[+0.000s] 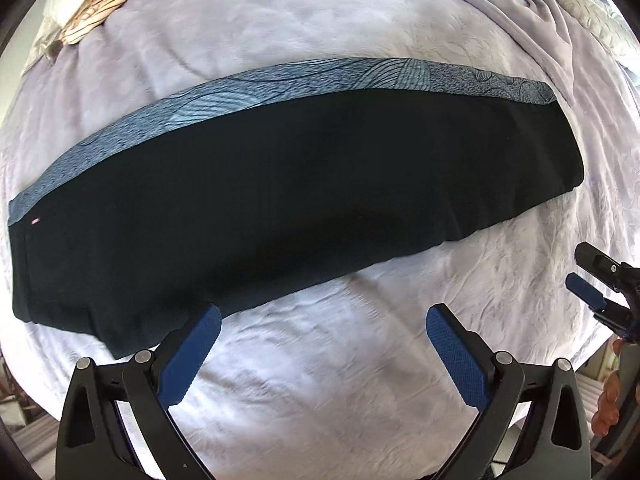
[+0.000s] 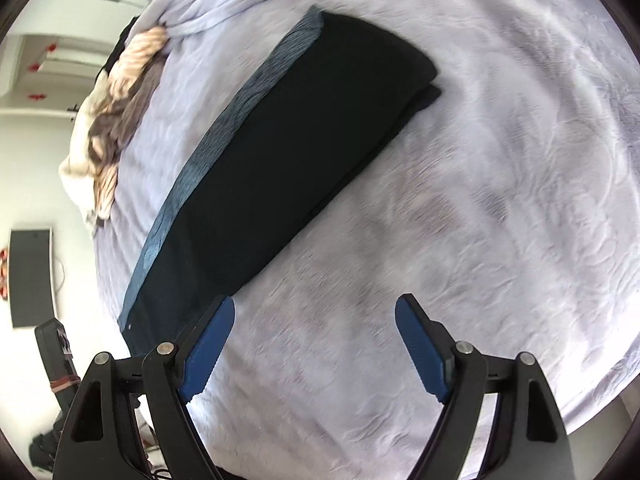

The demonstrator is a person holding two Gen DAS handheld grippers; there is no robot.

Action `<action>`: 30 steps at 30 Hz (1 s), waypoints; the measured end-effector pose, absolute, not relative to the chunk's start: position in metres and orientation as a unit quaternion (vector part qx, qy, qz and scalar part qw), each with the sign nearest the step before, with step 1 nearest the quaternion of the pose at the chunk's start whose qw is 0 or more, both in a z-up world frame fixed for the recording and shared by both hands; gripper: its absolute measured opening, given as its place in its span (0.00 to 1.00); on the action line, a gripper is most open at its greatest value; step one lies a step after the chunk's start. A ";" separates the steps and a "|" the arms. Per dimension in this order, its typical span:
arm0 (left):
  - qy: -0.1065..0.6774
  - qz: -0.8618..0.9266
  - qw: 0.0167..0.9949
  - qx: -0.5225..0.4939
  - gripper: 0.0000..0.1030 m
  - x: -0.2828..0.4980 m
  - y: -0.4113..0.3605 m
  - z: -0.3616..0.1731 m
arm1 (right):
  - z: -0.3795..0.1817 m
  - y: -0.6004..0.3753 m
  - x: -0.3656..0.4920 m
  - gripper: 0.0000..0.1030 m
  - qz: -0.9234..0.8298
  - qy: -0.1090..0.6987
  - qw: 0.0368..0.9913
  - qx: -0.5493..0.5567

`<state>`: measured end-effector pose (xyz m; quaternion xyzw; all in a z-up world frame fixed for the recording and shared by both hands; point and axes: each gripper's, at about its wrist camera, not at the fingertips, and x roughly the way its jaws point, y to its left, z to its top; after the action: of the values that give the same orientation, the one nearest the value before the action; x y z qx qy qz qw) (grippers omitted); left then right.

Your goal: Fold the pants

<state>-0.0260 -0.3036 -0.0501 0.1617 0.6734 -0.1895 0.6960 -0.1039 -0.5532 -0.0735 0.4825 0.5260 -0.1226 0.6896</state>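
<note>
Both wrists above bed (image 1: 320, 20) — pants (image 1: 280, 208) shared

One pants (image 1: 280, 200), two tools (image 1: 324, 344) (image 2: 314, 340)

Matt black cloth on a crinkled lilac bedspread

The pants (image 1: 280, 200) are seen as matt black cloth, edged by a blue-grey line-printed band (image 1: 240, 92) with a slight sheen. The bedspread (image 1: 320, 360) is shown soft and embossed. The left tongs (image 1: 322, 320) and right tongs (image 2: 314, 312) are faced with textured blue pads on smooth black plastic, fastened with metal pins.

place: home bedroom | signs: bed with lilac blanket (image 1: 320, 20), rumpled bedding (image 2: 108, 120), wall screen (image 2: 30, 278)
</note>
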 end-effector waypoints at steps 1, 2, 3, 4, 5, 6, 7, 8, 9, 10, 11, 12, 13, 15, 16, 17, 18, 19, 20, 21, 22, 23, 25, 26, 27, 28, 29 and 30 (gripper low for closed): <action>0.675 -0.188 0.696 0.159 1.00 -0.025 -0.307 -0.053 | -0.076 -0.558 -0.104 0.83 -0.124 0.523 0.688 0.488; 0.674 -0.183 0.698 0.159 1.00 -0.023 -0.309 -0.056 | -0.078 -0.562 -0.103 0.83 -0.123 0.518 0.687 0.495; 0.673 -0.179 0.699 0.161 1.00 -0.022 -0.311 -0.058 | -0.081 -0.565 -0.102 0.83 -0.121 0.514 0.686 0.502; 0.667 -0.175 0.704 0.168 1.00 -0.019 -0.314 -0.061 | -0.084 -0.571 -0.101 0.83 -0.119 0.503 0.685 0.514; 0.662 -0.173 0.709 0.173 1.00 -0.017 -0.317 -0.062 | -0.086 -0.576 -0.099 0.83 -0.117 0.495 0.686 0.520; 0.653 -0.171 0.716 0.179 1.00 -0.015 -0.321 -0.063 | -0.090 -0.583 -0.097 0.83 -0.116 0.482 0.687 0.532; 0.642 -0.169 0.725 0.184 1.00 -0.011 -0.326 -0.063 | -0.094 -0.590 -0.095 0.83 -0.116 0.467 0.688 0.544; 0.633 -0.168 0.732 0.187 1.00 -0.007 -0.330 -0.063 | -0.098 -0.596 -0.093 0.83 -0.114 0.452 0.688 0.556; 0.625 -0.167 0.739 0.188 1.00 -0.003 -0.335 -0.064 | -0.102 -0.600 -0.092 0.83 -0.113 0.438 0.689 0.567; 0.616 -0.167 0.747 0.185 1.00 0.004 -0.343 -0.066 | -0.106 -0.606 -0.090 0.83 -0.112 0.423 0.689 0.578; 0.614 -0.167 0.750 0.182 1.00 0.008 -0.347 -0.068 | -0.111 -0.611 -0.089 0.83 -0.114 0.409 0.688 0.588; 0.611 -0.166 0.754 0.178 1.00 0.012 -0.352 -0.072 | -0.118 -0.616 -0.088 0.82 -0.116 0.397 0.685 0.600; 0.605 -0.163 0.758 0.178 1.00 0.016 -0.358 -0.079 | -0.123 -0.620 -0.087 0.80 -0.117 0.391 0.681 0.608; 0.603 -0.155 0.759 0.190 1.00 0.019 -0.364 -0.093 | -0.135 -0.624 -0.088 0.74 -0.117 0.382 0.674 0.621; 0.606 -0.153 0.757 0.193 1.00 0.019 -0.367 -0.104 | -0.141 -0.625 -0.091 0.72 -0.122 0.382 0.673 0.622; 0.607 -0.152 0.756 0.192 1.00 0.019 -0.364 -0.107 | -0.143 -0.626 -0.093 0.70 -0.121 0.378 0.672 0.625; 0.607 -0.151 0.757 0.189 1.00 0.019 -0.365 -0.109 | -0.147 -0.627 -0.097 0.70 -0.118 0.368 0.671 0.633; 0.604 -0.153 0.759 0.186 1.00 0.019 -0.365 -0.110 | -0.148 -0.628 -0.100 0.70 -0.115 0.359 0.670 0.640; 0.602 -0.155 0.761 0.186 1.00 0.019 -0.365 -0.111 | -0.150 -0.629 -0.102 0.70 -0.108 0.346 0.669 0.649; 0.600 -0.157 0.762 0.189 1.00 0.019 -0.365 -0.111 | -0.151 -0.631 -0.102 0.70 -0.102 0.337 0.671 0.653; 0.599 -0.158 0.761 0.191 1.00 0.018 -0.365 -0.112 | -0.151 -0.633 -0.100 0.70 -0.096 0.328 0.674 0.655; 0.600 -0.158 0.760 0.191 1.00 0.018 -0.364 -0.112 | -0.151 -0.634 -0.095 0.70 -0.088 0.317 0.678 0.657; 0.607 -0.160 0.754 0.191 0.96 0.021 -0.365 -0.111 | -0.153 -0.638 -0.082 0.70 -0.074 0.297 0.684 0.662; 0.612 -0.166 0.751 0.185 0.81 0.023 -0.366 -0.106 | -0.157 -0.639 -0.076 0.70 -0.068 0.290 0.680 0.670; 0.611 -0.169 0.752 0.181 0.73 0.026 -0.367 -0.101 | -0.166 -0.640 -0.069 0.69 -0.068 0.287 0.668 0.683; 0.605 -0.171 0.757 0.180 0.67 0.028 -0.368 -0.091 | -0.171 -0.641 -0.067 0.57 -0.069 0.284 0.659 0.693; 0.586 -0.165 0.772 0.181 0.67 0.031 -0.371 -0.079 | -0.173 -0.642 -0.064 0.27 -0.072 0.285 0.650 0.701; 0.573 -0.162 0.783 0.179 0.67 0.034 -0.373 -0.074 | -0.172 -0.642 -0.064 0.15 -0.072 0.289 0.650 0.699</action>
<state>0.0343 -0.3734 -0.0737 0.1791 0.5734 -0.1616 0.7829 -0.0640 -0.6422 -0.1721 0.6991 0.2889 -0.0722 0.6501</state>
